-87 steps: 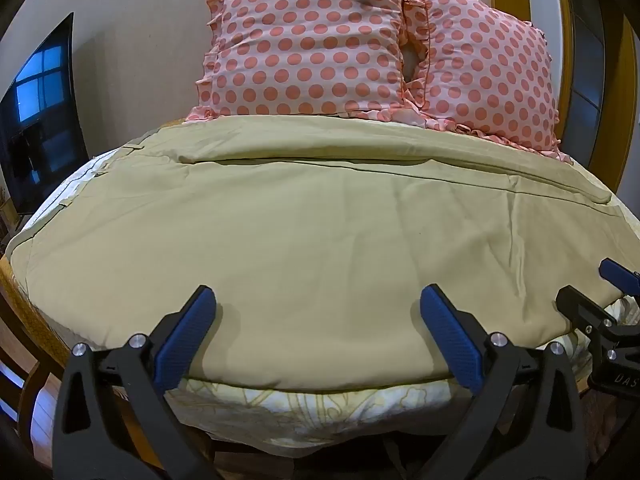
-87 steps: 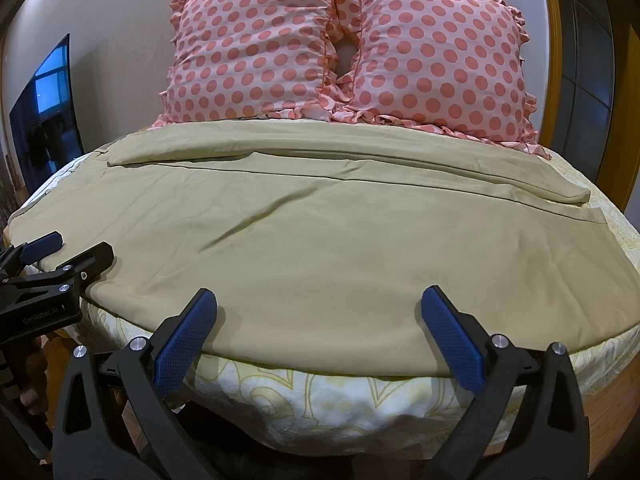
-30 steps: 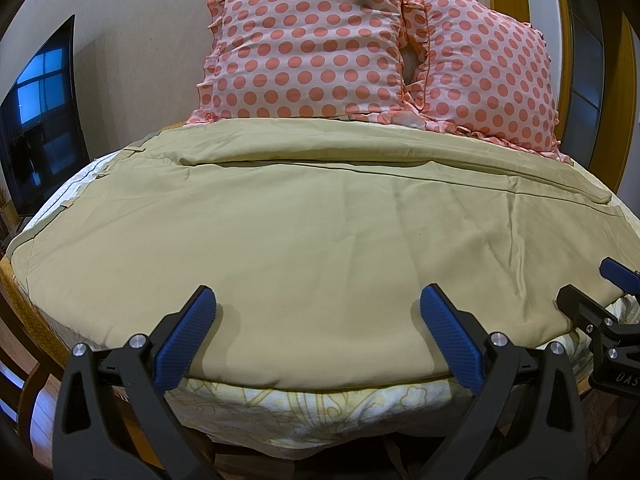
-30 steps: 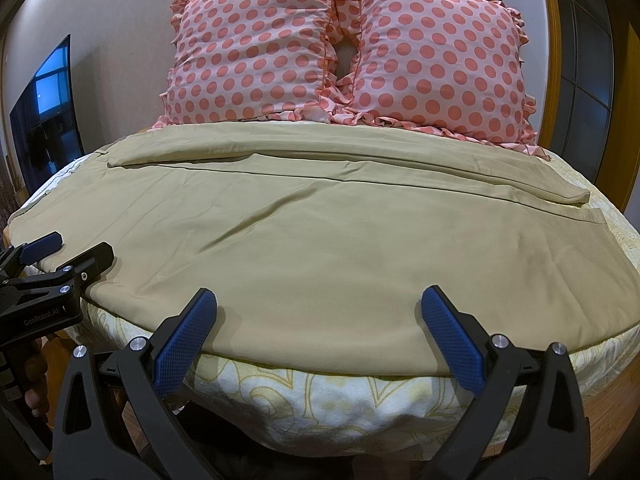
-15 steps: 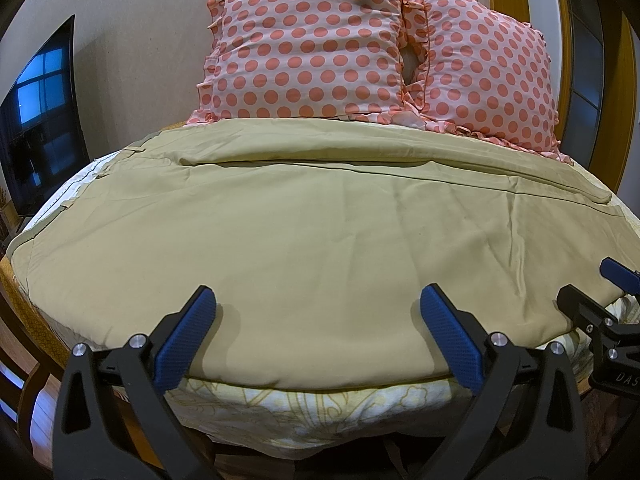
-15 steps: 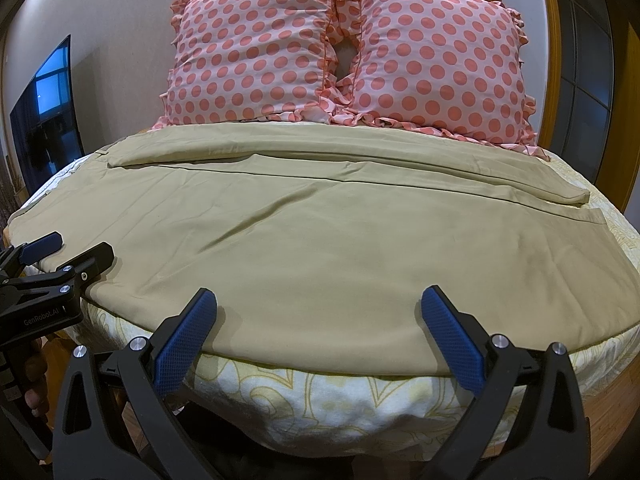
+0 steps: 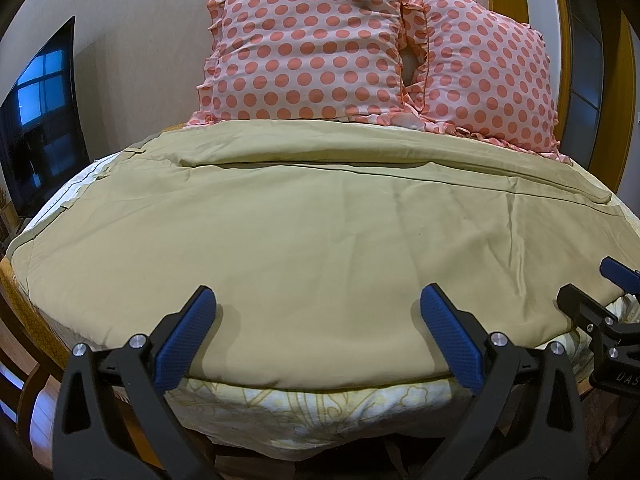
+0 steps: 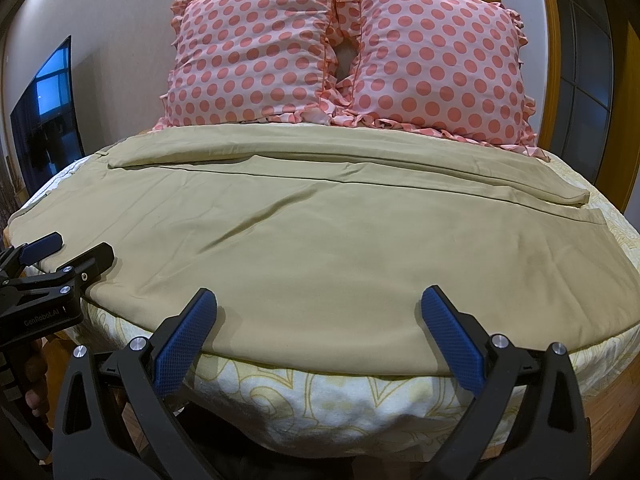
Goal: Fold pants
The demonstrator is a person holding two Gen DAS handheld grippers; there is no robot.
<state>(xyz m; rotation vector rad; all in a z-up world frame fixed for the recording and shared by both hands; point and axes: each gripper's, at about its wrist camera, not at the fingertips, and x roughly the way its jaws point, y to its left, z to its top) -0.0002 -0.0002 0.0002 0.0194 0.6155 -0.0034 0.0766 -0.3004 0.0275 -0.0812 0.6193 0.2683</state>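
Observation:
Wide khaki pants (image 7: 312, 236) lie spread flat across the bed, one leg nearer me and the other leg behind it toward the pillows; they also show in the right wrist view (image 8: 320, 240). My left gripper (image 7: 318, 328) is open and empty, hovering at the near edge of the pants. My right gripper (image 8: 320, 330) is open and empty at the same near edge, further right. Each gripper shows in the other's view: the right one (image 7: 596, 296) at the right edge, the left one (image 8: 68, 256) at the left edge.
Two pink polka-dot pillows (image 7: 312, 48) (image 8: 436, 60) lean on the wall at the bed's head. A yellow-patterned sheet (image 8: 320, 396) hangs over the bed's front edge. A dark TV screen (image 7: 36, 120) stands left. A wooden door frame (image 8: 548, 40) is at the right.

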